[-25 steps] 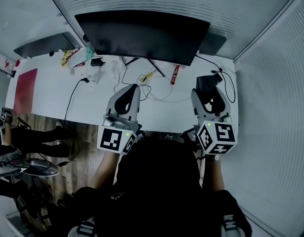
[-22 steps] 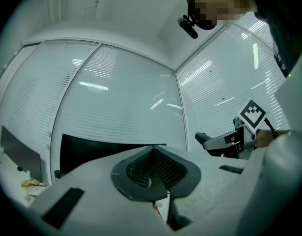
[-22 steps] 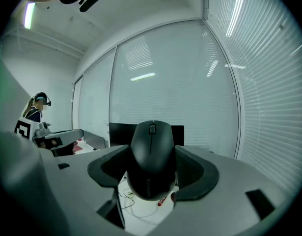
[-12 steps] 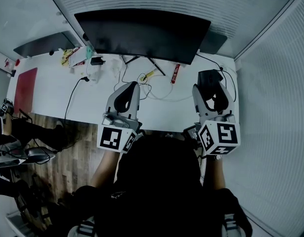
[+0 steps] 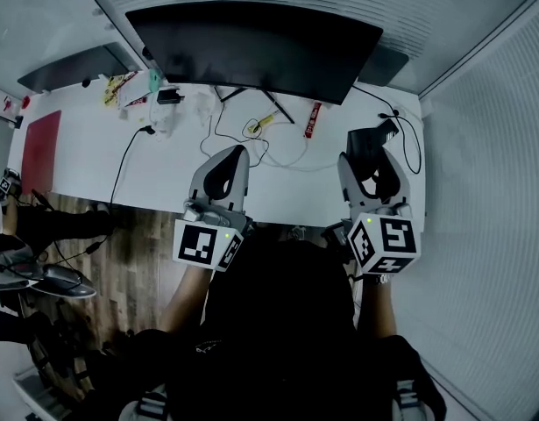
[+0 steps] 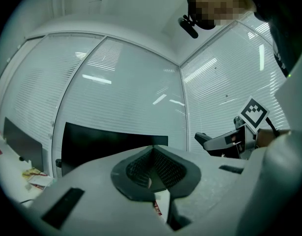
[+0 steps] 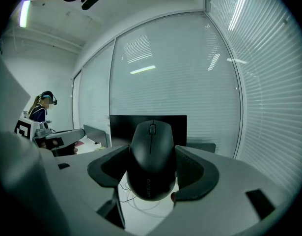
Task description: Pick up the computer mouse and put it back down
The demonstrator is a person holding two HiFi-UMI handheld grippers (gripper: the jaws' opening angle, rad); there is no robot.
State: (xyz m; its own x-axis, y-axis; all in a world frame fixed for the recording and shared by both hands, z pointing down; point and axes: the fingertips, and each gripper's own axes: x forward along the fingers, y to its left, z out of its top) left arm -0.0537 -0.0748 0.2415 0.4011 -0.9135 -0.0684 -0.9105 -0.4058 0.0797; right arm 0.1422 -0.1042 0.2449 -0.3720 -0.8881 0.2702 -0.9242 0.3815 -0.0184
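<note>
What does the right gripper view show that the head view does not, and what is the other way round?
Only the right gripper view shows the scroll wheel of the black mouse, which is gripped between the jaws of the right claw, and a second person far off at the left. Only the head view shows the right claw's own marker cube and the wooden floor. Both views show the mouse, the dark monitor, the white desk and the left claw.

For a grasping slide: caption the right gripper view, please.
Right gripper holds the black computer mouse between its jaws, dark monitor behind.
</note>
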